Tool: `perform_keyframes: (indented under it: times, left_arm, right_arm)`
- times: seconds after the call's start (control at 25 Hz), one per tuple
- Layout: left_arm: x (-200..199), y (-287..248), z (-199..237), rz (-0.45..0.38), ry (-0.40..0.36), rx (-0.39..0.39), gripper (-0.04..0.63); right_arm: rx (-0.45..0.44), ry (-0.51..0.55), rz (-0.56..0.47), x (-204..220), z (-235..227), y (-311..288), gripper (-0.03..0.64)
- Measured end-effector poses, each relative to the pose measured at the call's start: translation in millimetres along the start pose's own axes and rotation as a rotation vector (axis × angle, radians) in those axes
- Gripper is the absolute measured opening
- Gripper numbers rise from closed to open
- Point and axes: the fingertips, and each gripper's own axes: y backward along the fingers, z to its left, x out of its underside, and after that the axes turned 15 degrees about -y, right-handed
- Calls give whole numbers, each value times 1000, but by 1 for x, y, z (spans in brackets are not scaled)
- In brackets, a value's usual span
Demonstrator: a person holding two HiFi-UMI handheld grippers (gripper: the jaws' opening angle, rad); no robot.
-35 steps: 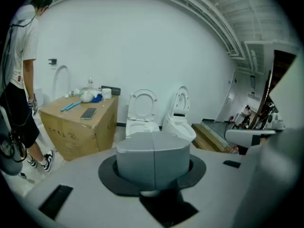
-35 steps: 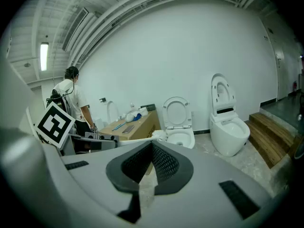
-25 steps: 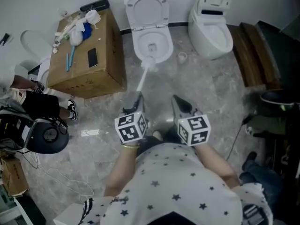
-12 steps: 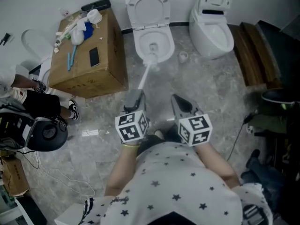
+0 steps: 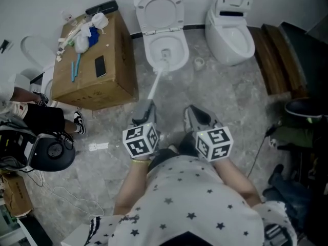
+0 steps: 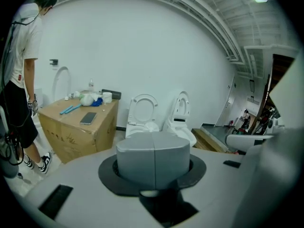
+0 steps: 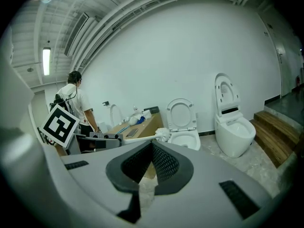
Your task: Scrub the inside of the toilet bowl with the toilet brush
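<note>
While standing on a grey floor (image 5: 230, 96), faces a white toilet bowl (image 5: 148, 55) with its raised seat (image 5: 142, 12) tipped back. Grips the toilet brush (image 5: 155, 86) by the low end of its white handle in the left gripper (image 5: 145, 109), jaws clamped tight on it. Reaches forward with the handle on a slant, bristle head down inside the bowl, near the middle. Holds the right gripper (image 5: 197, 114) just beside the left one, clear of the brush, jaws pressed together on nothing.

Left of the toilet, close alongside: a cardboard box (image 5: 97, 91) with a dark phone (image 5: 100, 64) lying flat on top, among blue and white odds and ends too small to name. Right of the bowl, a small cup (image 5: 199, 62) on the floor, then a second toilet (image 5: 230, 35), lid up. Farther right, a wooden step (image 5: 274, 60). At the left edge, another person (image 5: 43, 116) in black shorts and sneakers.
</note>
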Motion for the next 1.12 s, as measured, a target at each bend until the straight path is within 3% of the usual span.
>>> perform_keyframes:
  times: [0.64,1.12]
  left_arm:
    - [-33,-75,9,25,74,-25,147]
    - [-56,-118,7,49,108,-88,147]
  right_arm:
    - [-12,34,55,-66,-54,-68,6]
    - [-64,63,94,-111,-90,-106,6]
